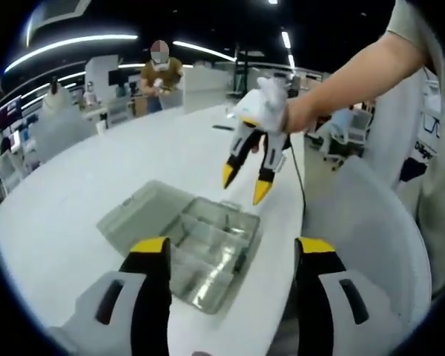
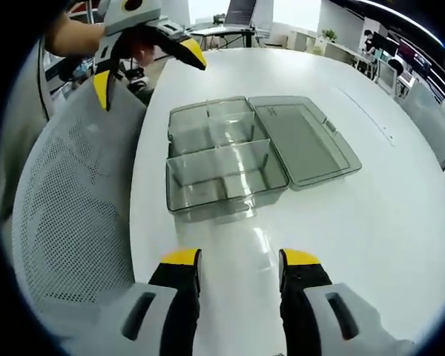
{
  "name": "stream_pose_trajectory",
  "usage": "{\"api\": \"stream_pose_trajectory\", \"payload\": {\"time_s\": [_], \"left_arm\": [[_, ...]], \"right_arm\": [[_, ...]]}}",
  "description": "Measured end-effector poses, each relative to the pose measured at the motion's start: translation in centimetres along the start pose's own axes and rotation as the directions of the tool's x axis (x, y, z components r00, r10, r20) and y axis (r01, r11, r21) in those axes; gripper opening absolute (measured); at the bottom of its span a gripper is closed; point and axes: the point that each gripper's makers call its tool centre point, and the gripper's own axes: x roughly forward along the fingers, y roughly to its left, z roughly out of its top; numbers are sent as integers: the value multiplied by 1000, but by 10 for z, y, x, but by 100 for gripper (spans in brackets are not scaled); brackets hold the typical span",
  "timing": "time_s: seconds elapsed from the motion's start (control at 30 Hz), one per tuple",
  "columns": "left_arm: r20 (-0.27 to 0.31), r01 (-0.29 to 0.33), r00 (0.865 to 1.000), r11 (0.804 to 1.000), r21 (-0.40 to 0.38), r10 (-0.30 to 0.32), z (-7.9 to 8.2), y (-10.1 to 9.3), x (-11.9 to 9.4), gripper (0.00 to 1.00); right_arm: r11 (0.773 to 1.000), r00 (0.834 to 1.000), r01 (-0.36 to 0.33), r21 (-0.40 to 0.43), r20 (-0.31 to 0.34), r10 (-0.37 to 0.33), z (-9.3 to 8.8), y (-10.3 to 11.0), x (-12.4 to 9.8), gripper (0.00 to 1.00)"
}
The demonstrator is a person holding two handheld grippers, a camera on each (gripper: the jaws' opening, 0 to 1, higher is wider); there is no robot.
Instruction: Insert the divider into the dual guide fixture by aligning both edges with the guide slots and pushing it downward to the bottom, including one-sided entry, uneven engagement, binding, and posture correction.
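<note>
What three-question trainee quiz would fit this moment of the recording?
1. True or false: the clear box has its lid shut.
2. Is either tool holding anything? A) left tool B) right tool C) neither
3. What does the box rest on?

Key: 1. False, the lid lies open beside it. 2. C, both stand open and empty. 3. The white table.

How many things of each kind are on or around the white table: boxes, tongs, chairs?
Clear plastic box, lid open: 1
Tongs, left and right: 2
Mesh chair beside the white table: 1
Total: 4
</note>
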Motion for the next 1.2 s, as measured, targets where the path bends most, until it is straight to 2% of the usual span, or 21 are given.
{"api": "stream_pose_trajectory", "payload": {"time_s": [0.53, 1.2], "left_arm": [[-3, 0, 1000, 1000, -24, 0, -6, 0, 1, 67], [-9, -7, 1000, 999, -51, 6, -9, 3, 3, 72]], "right_arm": [[992, 996, -45, -114, -86, 36, -6, -1, 17, 37], [983, 989, -70, -168, -138, 47, -11, -6, 26, 36]]}}
